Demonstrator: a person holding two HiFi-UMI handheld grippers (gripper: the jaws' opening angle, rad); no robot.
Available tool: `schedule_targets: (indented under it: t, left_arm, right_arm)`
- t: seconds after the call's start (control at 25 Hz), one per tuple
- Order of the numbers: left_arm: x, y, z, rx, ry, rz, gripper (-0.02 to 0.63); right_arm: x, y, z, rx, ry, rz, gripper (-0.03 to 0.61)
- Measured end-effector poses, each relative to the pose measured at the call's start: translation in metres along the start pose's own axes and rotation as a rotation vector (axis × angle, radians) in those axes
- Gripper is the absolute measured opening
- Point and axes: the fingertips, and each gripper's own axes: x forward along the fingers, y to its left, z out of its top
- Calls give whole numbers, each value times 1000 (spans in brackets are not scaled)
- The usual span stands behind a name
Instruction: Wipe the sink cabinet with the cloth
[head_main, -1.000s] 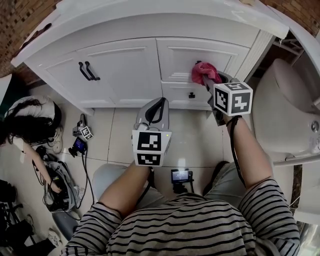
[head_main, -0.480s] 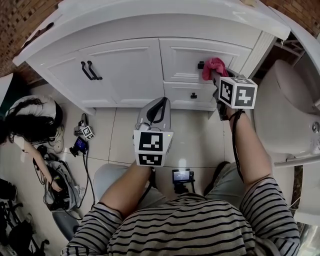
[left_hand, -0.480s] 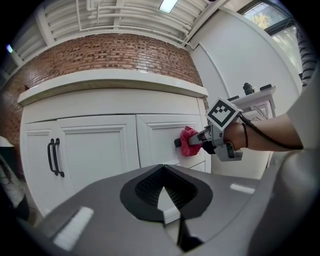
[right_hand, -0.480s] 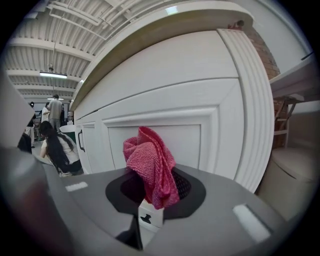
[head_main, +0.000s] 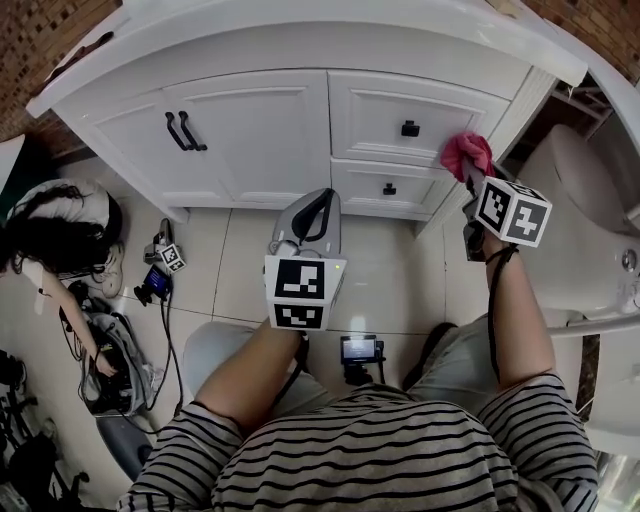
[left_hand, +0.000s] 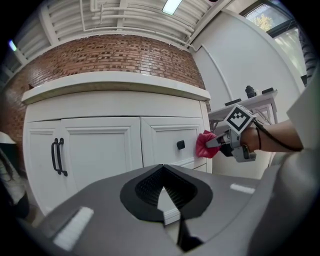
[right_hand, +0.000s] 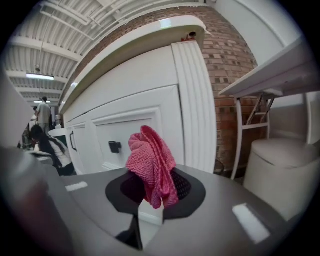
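Observation:
The white sink cabinet has two doors with black handles and two drawers with black knobs. My right gripper is shut on a crumpled pink cloth, which presses against the right end of the upper drawer, by the fluted corner post. In the right gripper view the cloth bulges up out of the jaws. The left gripper view shows the cloth to the right of the drawer knob. My left gripper hangs over the floor tiles, clear of the cabinet, shut and holding nothing.
A toilet stands close on the right, with a white rack behind it. A person with dark hair sits on the floor at left among cables and gear. A small device lies between my knees.
My right gripper has slid the pink cloth rightward across the upper drawer, from left of the knob to the cabinet's right corner. The left gripper has stayed put.

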Motion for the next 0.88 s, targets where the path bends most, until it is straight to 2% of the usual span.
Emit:
schedule_targets:
  t: [0.24,0.36,0.44,0.52,0.64,0.8,0.88]
  left_arm:
    - [-3,-3,7,-14,-21,-16,2]
    - [-2,-4,5,-15,-12,-16,2]
    - [-1,-2,3,-17,-7,-11,2]
    - [0,2,2,-26,-5,-10,2]
    - [1,4,3,-57,-9,-26,2]
    - [0,-2,6,-83,-17,-52,2]
    - [2,-5,5,-78,-17,-56,2]
  right_arm:
    - [56,131,-41,-59,66,283,66]
    - [88,178,-44,-95,74,340,66]
    - [99,187,-43,-121,72,338,67]
    - [99,174,-46,-130,72,318,67]
    - [87,122,-56,-98,87,244,69]
    - [58,30,-61,-68,91,73,69]
    - [45,-15,-66,-21,92,-28,69]
